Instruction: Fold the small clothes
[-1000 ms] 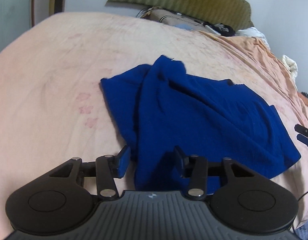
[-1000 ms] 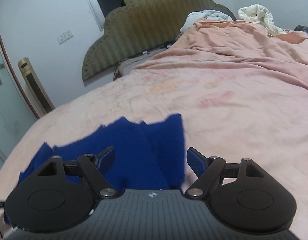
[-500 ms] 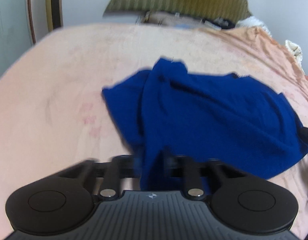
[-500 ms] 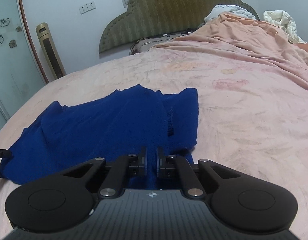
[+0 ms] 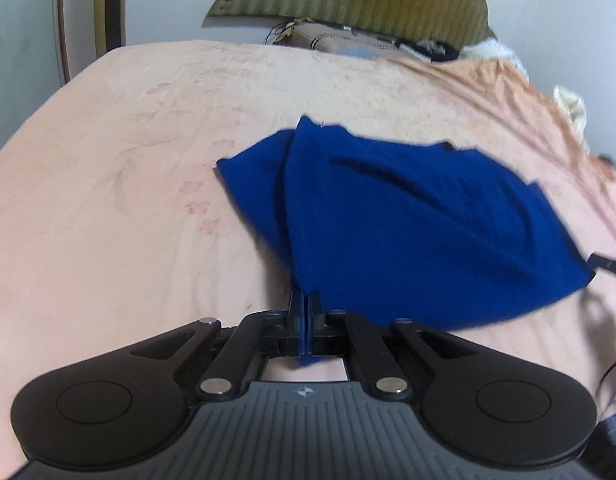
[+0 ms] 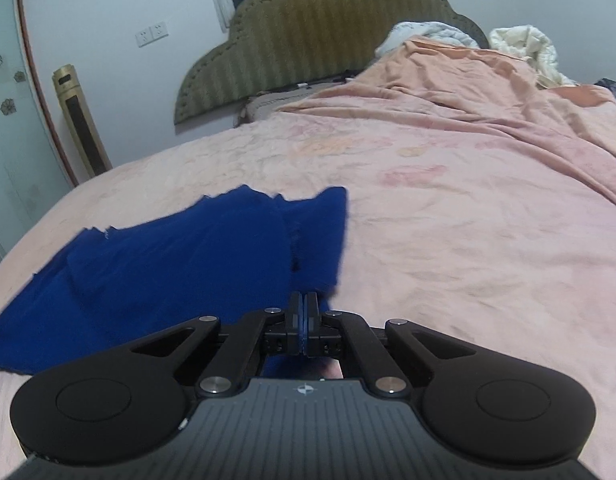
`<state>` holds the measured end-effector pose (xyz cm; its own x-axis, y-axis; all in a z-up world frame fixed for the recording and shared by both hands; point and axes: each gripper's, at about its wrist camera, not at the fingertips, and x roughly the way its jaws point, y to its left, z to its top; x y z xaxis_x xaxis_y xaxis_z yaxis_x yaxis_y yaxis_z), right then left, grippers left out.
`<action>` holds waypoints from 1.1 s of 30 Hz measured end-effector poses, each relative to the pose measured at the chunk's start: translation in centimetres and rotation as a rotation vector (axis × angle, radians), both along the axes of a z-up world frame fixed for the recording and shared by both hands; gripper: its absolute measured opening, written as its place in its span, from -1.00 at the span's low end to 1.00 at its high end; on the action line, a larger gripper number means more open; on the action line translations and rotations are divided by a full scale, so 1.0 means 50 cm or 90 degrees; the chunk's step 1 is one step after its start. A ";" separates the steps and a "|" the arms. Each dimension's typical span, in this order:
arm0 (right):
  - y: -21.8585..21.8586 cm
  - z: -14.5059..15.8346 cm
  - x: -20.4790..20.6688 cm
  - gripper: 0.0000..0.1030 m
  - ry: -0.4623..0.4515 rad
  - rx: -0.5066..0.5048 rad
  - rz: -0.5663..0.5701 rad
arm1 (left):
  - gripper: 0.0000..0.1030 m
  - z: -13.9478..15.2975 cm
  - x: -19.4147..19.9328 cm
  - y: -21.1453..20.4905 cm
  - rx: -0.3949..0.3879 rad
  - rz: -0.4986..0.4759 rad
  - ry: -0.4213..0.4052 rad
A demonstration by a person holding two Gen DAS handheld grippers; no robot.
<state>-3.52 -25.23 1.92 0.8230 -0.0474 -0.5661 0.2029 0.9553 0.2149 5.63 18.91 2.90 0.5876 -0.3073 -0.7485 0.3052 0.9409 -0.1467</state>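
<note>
On the left, my left tongs (image 5: pixel 305 312) have just closed and now pinch the near left corner of the blue garment (image 5: pixel 408 216), which lies rumpled on the pink bed cover (image 5: pixel 119 184), a little right of the bed's middle. I hold it by a corner, I judge, so that the edge can be drawn out straight before any fold. The cloth looks soft and limp, a matte knit, bunched into a ridge running away from the pinch. Further right, my right tongs (image 6: pixel 305 320) have likewise just closed, clamped on the near right corner, so both near corners are taken. The cover beneath is thin, faintly flowered and creased, heaped into folds at the far right.
</note>
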 end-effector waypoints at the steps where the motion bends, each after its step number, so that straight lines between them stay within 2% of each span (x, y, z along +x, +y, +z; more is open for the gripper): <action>1: -0.006 -0.005 -0.003 -0.97 0.008 0.003 -0.002 | -0.98 -0.012 0.004 -0.002 0.012 0.003 0.014; 2: -0.012 -0.011 -0.005 -0.97 0.017 0.005 -0.006 | -0.98 -0.022 0.008 -0.003 0.013 0.005 0.031; 4: -0.019 -0.019 -0.006 -0.96 0.027 0.007 -0.014 | -0.98 -0.025 0.005 -0.006 0.006 -0.002 0.031; 6: -0.017 -0.013 -0.004 -0.62 0.014 0.017 -0.004 | -0.98 -0.019 -0.001 -0.007 0.007 -0.011 0.021; 7: -0.015 -0.006 -0.002 -0.52 -0.001 0.018 -0.004 | -0.98 -0.017 -0.005 -0.007 0.007 -0.014 0.018; 9: -0.010 0.007 0.011 0.26 -0.016 0.016 0.012 | -0.98 -0.018 -0.009 -0.005 0.017 -0.015 0.018; 10: -0.005 0.010 0.020 0.35 -0.018 0.010 0.023 | -0.98 -0.021 -0.012 -0.003 0.025 -0.012 0.019; 12: 0.009 0.010 0.041 0.37 -0.005 -0.018 0.034 | -0.98 -0.027 -0.016 0.001 0.034 -0.009 0.023; 13: 0.014 0.003 0.049 0.31 0.007 -0.026 0.039 | -0.98 -0.030 -0.018 0.003 0.039 -0.007 0.025; 14: 0.015 -0.003 0.055 -0.10 0.018 -0.025 0.041 | -0.98 -0.034 -0.020 0.004 0.045 -0.005 0.028; 15: 0.012 -0.011 0.058 -0.65 0.030 -0.013 0.045 | -0.98 -0.037 -0.021 0.005 0.050 -0.004 0.032; 16: 0.009 -0.018 0.060 -0.86 0.041 -0.003 0.042 | -0.98 -0.036 -0.023 0.007 0.056 -0.002 0.032; 17: 0.006 -0.025 0.057 -0.96 0.045 0.002 0.034 | -0.98 -0.034 -0.023 0.010 0.060 0.000 0.028; 21: 0.003 -0.029 0.045 -0.94 0.059 -0.017 0.026 | -0.98 0.017 -0.015 0.029 0.046 0.020 -0.013; 23: 0.001 -0.019 0.046 -0.61 0.057 -0.019 0.018 | -0.97 0.048 -0.008 0.016 0.049 0.024 -0.058; 24: -0.001 -0.009 0.047 -0.31 0.037 -0.015 0.001 | -0.96 0.061 0.000 -0.002 0.058 0.016 -0.082; 25: 0.000 0.001 0.053 -0.22 0.016 -0.012 -0.011 | -0.95 0.068 0.008 -0.021 0.064 0.009 -0.096; 26: 0.003 0.013 0.062 -0.05 -0.002 -0.012 -0.012 | -0.93 0.073 0.019 -0.046 0.069 0.004 -0.105; 28: 0.028 0.036 0.096 0.01 -0.030 -0.024 0.017 | -0.90 0.071 0.047 -0.096 0.068 -0.013 -0.114; 30: 0.062 0.046 0.143 0.21 -0.043 -0.041 0.061 | -0.90 0.056 0.076 -0.152 0.082 -0.026 -0.127; 33: 0.107 0.030 0.238 0.21 -0.016 -0.049 0.103 | -0.89 0.019 0.131 -0.222 0.134 0.000 -0.128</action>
